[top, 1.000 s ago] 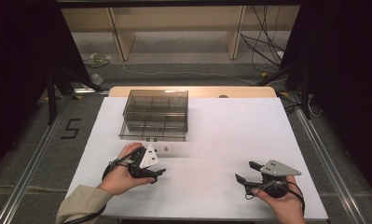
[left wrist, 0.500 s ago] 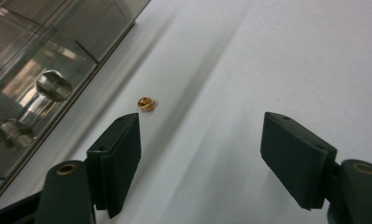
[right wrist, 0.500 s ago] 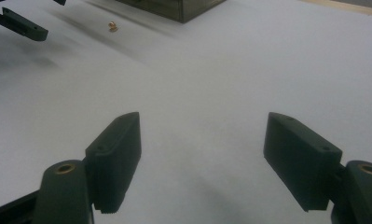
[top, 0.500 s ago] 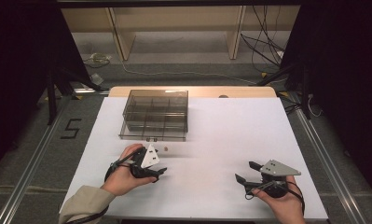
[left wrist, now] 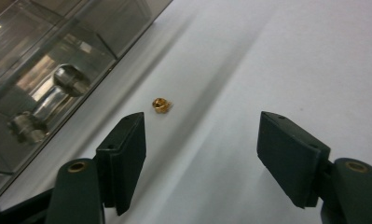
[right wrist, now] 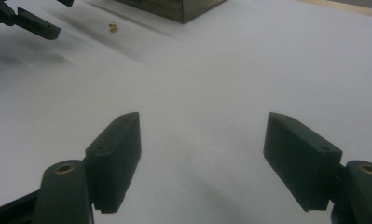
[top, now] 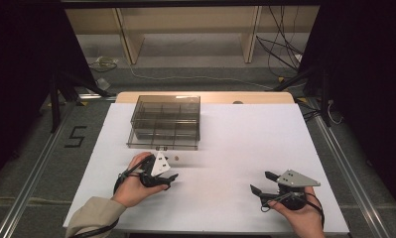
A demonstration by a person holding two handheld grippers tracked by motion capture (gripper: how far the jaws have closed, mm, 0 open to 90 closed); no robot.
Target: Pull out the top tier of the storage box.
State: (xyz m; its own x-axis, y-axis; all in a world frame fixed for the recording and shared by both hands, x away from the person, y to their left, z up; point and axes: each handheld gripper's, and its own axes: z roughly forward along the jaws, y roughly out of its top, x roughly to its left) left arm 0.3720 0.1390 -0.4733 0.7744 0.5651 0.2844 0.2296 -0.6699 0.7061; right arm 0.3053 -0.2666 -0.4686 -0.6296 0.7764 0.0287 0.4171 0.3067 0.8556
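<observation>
A small brass nut (left wrist: 161, 105) lies on the white table (top: 245, 144), just in front of a clear compartment box (top: 166, 121). In the high view the brass nut (top: 177, 158) sits right of my left gripper (top: 169, 177). That left gripper (left wrist: 200, 154) is open, its jaws wide apart, with the nut a little ahead of them and nearer the left jaw. My right gripper (top: 263, 183) rests open near the table's front right, nothing between its jaws. From the right gripper (right wrist: 200, 158) view the nut (right wrist: 112, 27) is far off at upper left.
The box's metal latch (left wrist: 48, 105) faces the left gripper. The table's wooden back edge (top: 205, 96) lies behind the box. A person's hands hold both grippers at the front edge. Shelving and cables (top: 280, 49) stand on the floor beyond.
</observation>
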